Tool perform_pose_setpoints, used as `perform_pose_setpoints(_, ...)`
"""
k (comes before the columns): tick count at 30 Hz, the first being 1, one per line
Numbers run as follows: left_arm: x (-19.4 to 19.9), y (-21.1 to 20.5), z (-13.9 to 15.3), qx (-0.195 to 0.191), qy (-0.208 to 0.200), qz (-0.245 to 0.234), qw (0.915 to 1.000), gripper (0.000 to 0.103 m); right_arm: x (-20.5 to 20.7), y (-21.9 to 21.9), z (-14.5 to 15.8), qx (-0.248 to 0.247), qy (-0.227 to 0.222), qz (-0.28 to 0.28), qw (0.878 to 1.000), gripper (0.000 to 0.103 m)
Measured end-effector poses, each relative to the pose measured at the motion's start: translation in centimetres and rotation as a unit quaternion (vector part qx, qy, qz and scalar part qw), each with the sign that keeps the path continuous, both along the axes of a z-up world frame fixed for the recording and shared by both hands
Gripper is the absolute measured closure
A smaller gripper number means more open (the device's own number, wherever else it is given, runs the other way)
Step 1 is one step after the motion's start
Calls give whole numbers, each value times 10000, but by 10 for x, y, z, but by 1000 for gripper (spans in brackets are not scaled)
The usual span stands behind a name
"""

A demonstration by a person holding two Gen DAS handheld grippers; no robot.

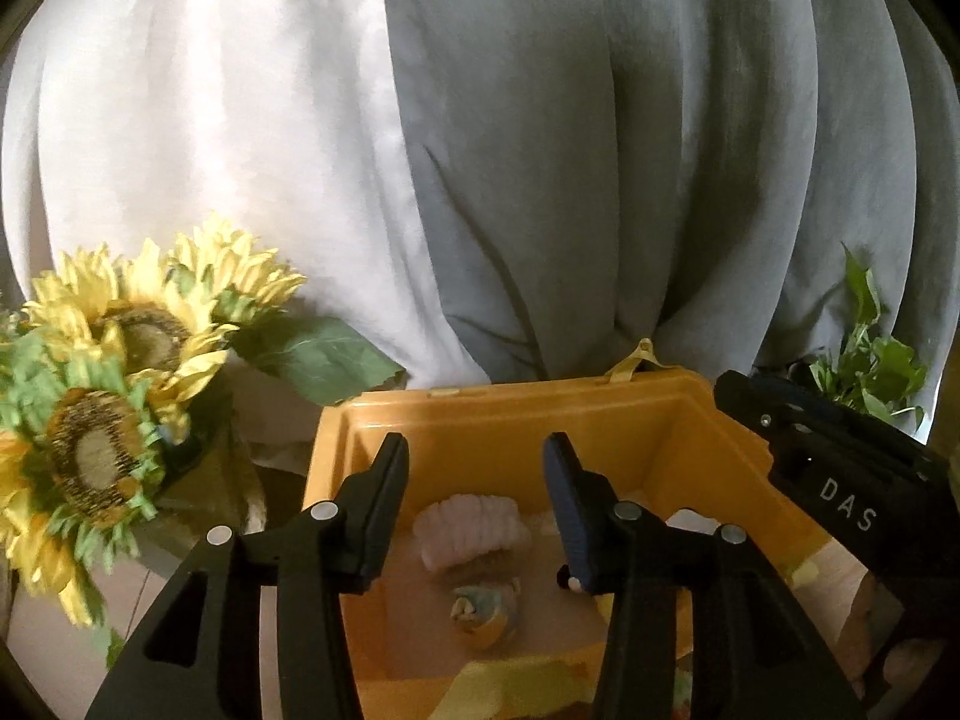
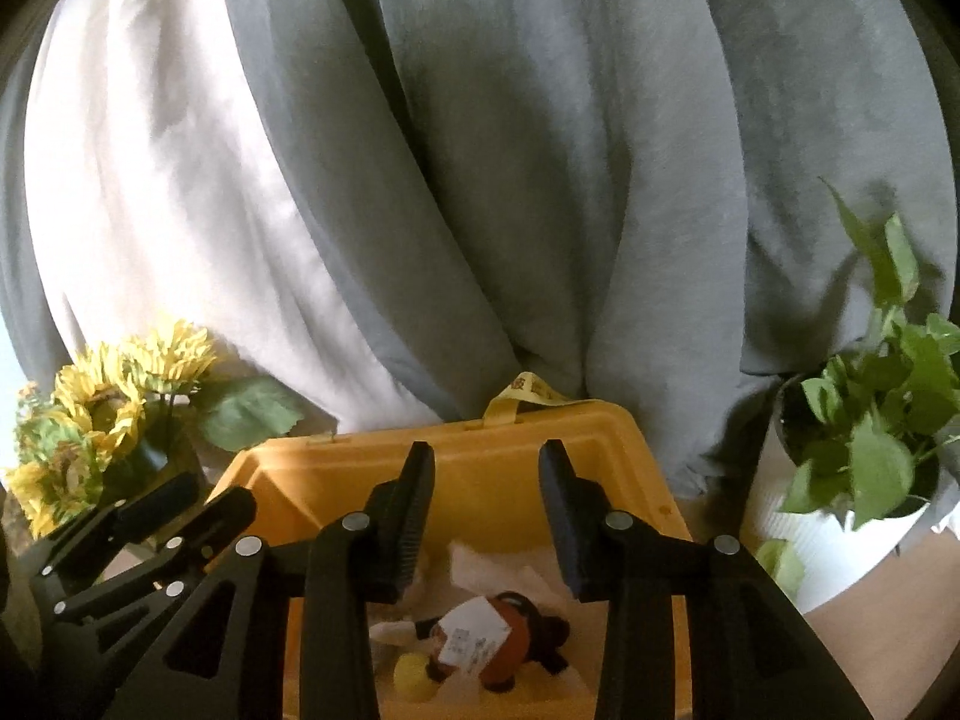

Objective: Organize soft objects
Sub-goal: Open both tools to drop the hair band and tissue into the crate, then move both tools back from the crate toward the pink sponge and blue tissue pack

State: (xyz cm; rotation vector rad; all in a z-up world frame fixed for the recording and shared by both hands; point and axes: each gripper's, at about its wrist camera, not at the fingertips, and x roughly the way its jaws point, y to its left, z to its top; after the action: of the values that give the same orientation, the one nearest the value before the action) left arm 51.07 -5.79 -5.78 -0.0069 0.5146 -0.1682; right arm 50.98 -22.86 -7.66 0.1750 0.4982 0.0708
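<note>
A yellow plastic bin stands below both grippers; it also shows in the right wrist view. In the left wrist view a pink ribbed soft toy and a small blue-yellow soft toy lie inside. In the right wrist view a brown plush toy with a white tag and a small yellow soft object lie inside. My left gripper is open and empty above the bin. My right gripper is open and empty above the bin, and its body shows in the left wrist view.
Artificial sunflowers stand left of the bin. A green potted plant in a white pot stands to the right. White and grey curtains hang behind the bin.
</note>
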Motion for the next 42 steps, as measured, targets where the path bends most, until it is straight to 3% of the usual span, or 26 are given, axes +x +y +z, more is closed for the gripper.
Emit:
perform_pose_setpoints(3, -10, 4, 6, 9, -50, 47, 10000, 57, -8, -2, 4, 27, -6, -41, 10000, 65)
perform_pose_setpoints(7, -27, 8, 19, 68, -214, 142, 9996, 48, -23, -2, 13, 14, -65, -89, 9999, 65)
perform_pose_setpoints(15, -67, 15, 42, 123, -474, 325, 9983, 35, -59, 2, 35, -72, -260, -198, 9994, 54)
perform_pose_setpoints(17, -77, 17, 46, 152, -526, 365, 9978, 35, -69, 3, 40, -72, -291, -217, 9993, 47)
perform_pose_setpoints(24, -109, 25, 56, 154, -596, 428, 9972, 35, -103, 6, 54, -160, -460, -350, 9982, 41)
perform_pose_setpoints(26, -118, 26, 58, 152, -606, 440, 9971, 35, -111, 7, 57, -178, -484, -390, 9979, 35)
perform_pose_setpoints(42, -171, 36, 55, 144, -552, 398, 9976, 35, -175, 11, 60, -278, -596, -863, 9941, 26)
